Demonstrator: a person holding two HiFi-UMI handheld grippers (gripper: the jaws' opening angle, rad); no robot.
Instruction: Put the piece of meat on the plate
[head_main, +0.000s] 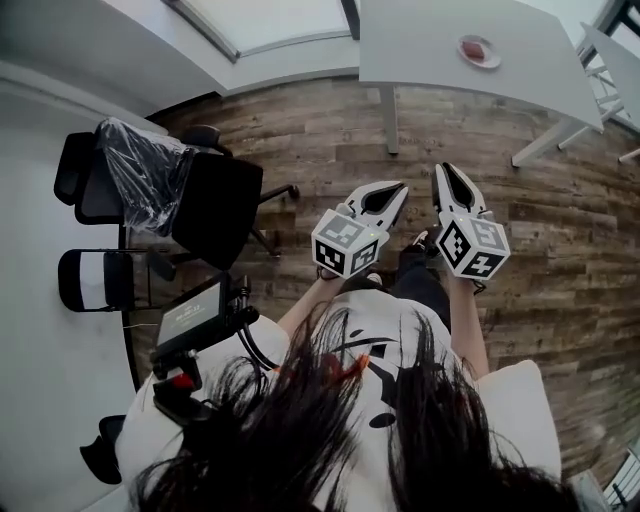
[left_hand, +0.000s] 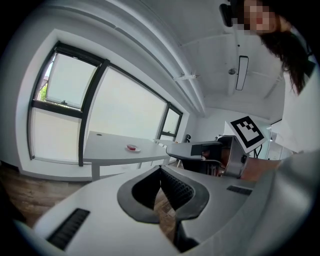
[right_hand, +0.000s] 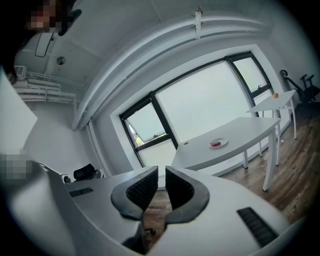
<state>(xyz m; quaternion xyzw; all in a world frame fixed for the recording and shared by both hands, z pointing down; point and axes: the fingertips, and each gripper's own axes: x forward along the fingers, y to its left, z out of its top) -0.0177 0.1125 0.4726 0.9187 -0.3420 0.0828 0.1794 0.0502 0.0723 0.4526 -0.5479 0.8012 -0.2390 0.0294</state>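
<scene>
Though only the head view shows the chair (head_main: 215, 205), left hand-held gripper (left_hand: 160, 169) and right hand-held gripper (right_hand: 161, 169) are closed.

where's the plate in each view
head view: plate near the top right, far ahead of both grippers.
left gripper view: plate small, left of centre, above the jaws.
right gripper view: plate right of centre, above the jaws.
shared landmark: the white table that it sits on.
</scene>
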